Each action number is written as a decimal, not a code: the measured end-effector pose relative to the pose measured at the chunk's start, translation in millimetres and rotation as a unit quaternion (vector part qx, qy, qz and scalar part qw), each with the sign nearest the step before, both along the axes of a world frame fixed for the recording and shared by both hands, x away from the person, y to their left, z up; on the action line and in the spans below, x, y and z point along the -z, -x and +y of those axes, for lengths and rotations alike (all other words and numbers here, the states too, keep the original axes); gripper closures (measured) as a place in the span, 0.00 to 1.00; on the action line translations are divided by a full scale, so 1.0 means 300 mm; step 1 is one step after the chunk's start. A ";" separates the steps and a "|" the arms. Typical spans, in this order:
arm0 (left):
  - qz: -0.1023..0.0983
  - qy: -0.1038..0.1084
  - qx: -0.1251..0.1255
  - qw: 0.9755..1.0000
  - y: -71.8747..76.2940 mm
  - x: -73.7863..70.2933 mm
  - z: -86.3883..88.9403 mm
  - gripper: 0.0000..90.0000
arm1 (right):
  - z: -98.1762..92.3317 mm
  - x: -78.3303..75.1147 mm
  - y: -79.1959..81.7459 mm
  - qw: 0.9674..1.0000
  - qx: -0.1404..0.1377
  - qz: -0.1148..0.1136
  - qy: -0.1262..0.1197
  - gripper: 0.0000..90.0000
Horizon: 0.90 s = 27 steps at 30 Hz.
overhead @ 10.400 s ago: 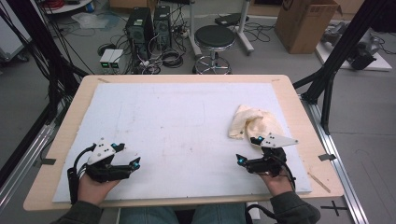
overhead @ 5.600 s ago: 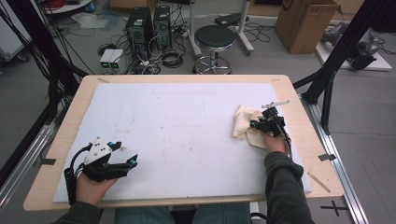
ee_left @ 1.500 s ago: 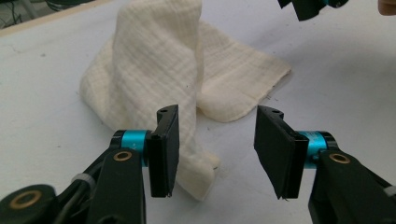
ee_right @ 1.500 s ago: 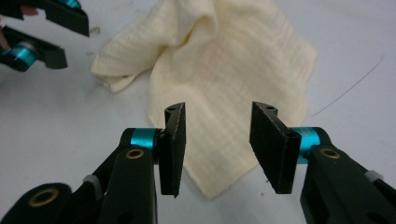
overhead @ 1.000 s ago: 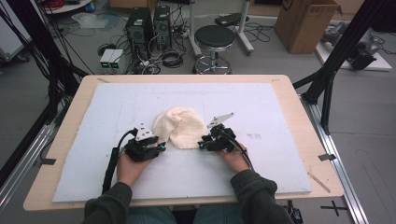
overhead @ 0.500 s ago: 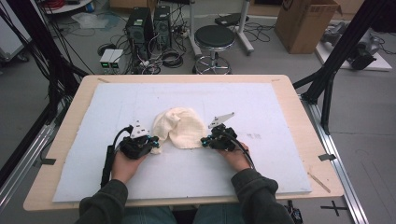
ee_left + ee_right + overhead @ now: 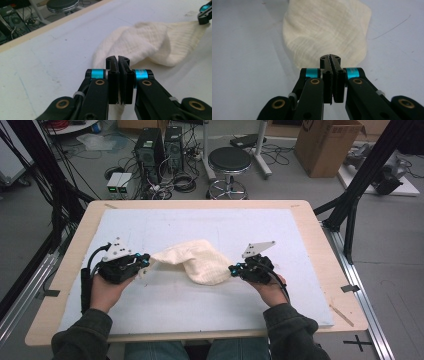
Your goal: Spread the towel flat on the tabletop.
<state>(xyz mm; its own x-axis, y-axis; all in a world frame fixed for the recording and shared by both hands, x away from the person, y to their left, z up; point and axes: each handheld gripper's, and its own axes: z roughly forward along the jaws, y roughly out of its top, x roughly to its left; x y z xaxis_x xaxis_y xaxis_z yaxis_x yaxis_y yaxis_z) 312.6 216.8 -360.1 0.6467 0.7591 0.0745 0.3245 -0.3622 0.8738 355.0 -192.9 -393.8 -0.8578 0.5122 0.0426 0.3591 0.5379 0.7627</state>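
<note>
My left tongs (image 7: 119, 65) are pinched on one edge of the cream cloth (image 7: 197, 261), my right tongs (image 7: 331, 64) clamped on the opposite edge. The cloth hangs stretched between them over the middle of the white mat (image 7: 225, 225), its belly sagging. Grasping looks done; spreading it flat remains.

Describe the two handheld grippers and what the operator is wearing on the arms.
Both grippers are black. The left gripper and right gripper each have two flat black ridged jaws, cyan anodised collars and brass-coloured pivot bushings on black links. Each carries a pale grey three-cornered plate on top and trails a black cable. The person wears dark olive-green long sleeves.
</note>
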 end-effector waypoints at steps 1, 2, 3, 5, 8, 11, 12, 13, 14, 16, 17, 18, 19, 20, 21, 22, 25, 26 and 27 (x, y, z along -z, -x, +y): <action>-0.004 0.003 -0.001 1.000 0.004 -0.012 0.009 0.96 | 0.000 0.000 0.000 1.000 0.000 0.000 0.000 0.99; -0.006 0.005 0.003 1.000 0.007 -0.024 0.018 0.96 | -0.019 -0.023 0.028 1.000 -0.001 -0.006 -0.004 0.99; -0.008 0.008 0.007 1.000 0.011 -0.036 0.026 0.96 | -0.019 -0.023 0.028 1.000 -0.001 -0.006 -0.004 0.99; -0.008 0.010 0.021 1.000 0.022 -0.055 0.037 0.96 | -0.043 -0.055 0.064 1.000 -0.008 -0.016 -0.010 0.99; -0.007 0.009 0.035 0.999 0.027 -0.068 0.051 0.96 | -0.053 -0.071 0.082 1.000 -0.009 -0.021 -0.012 0.99; 0.011 -0.007 0.026 1.000 -0.016 -0.039 0.049 0.96 | -0.052 -0.061 0.065 1.000 -0.006 -0.020 -0.006 0.99; 0.022 -0.015 0.012 1.000 -0.068 -0.005 0.043 0.96 | -0.047 -0.052 0.055 1.000 0.000 -0.018 -0.002 0.99; 0.022 -0.015 0.012 1.000 -0.068 -0.005 0.043 0.96 | -0.041 -0.041 0.044 1.000 0.006 -0.017 0.008 0.99; 0.028 -0.027 -0.012 0.999 -0.129 0.029 0.030 0.96 | -0.037 -0.030 0.028 0.999 0.011 -0.024 0.023 0.99; 0.035 -0.014 -0.042 0.998 -0.195 0.059 0.017 0.96 | -0.040 -0.014 -0.008 0.999 0.030 -0.019 0.027 0.99; 0.035 -0.014 -0.042 0.998 -0.195 0.059 0.017 0.96 | -0.040 -0.014 -0.008 0.999 0.030 -0.019 0.027 0.99; 0.035 -0.006 -0.054 0.998 -0.226 0.072 0.008 0.96 | -0.045 -0.009 -0.028 0.999 0.040 -0.021 0.025 0.99; 0.035 -0.004 -0.063 0.997 -0.255 0.084 -0.001 0.96 | -0.051 -0.004 -0.046 0.998 0.052 -0.015 0.018 0.99; 0.035 -0.002 -0.073 0.997 -0.282 0.095 -0.012 0.93 | -0.063 0.010 -0.081 0.998 0.067 -0.008 0.012 0.99; 0.036 0.002 -0.081 0.996 -0.304 0.108 -0.022 0.88 | -0.065 0.020 -0.096 0.997 0.072 -0.003 0.015 0.99; 0.054 0.008 -0.091 0.994 -0.338 0.124 -0.034 0.82 | -0.069 0.031 -0.110 0.997 0.073 0.007 0.016 0.99; 0.060 0.018 -0.087 0.994 -0.345 0.129 -0.036 0.72 | -0.075 0.053 -0.133 0.997 0.076 0.022 0.011 0.99; 0.063 0.024 -0.069 0.995 -0.332 0.118 -0.033 0.69 | -0.077 0.057 -0.137 0.997 0.075 0.022 0.011 0.99; 0.063 0.024 -0.069 0.995 -0.332 0.118 -0.033 0.67 | -0.077 0.060 -0.138 0.997 0.074 0.024 0.009 0.99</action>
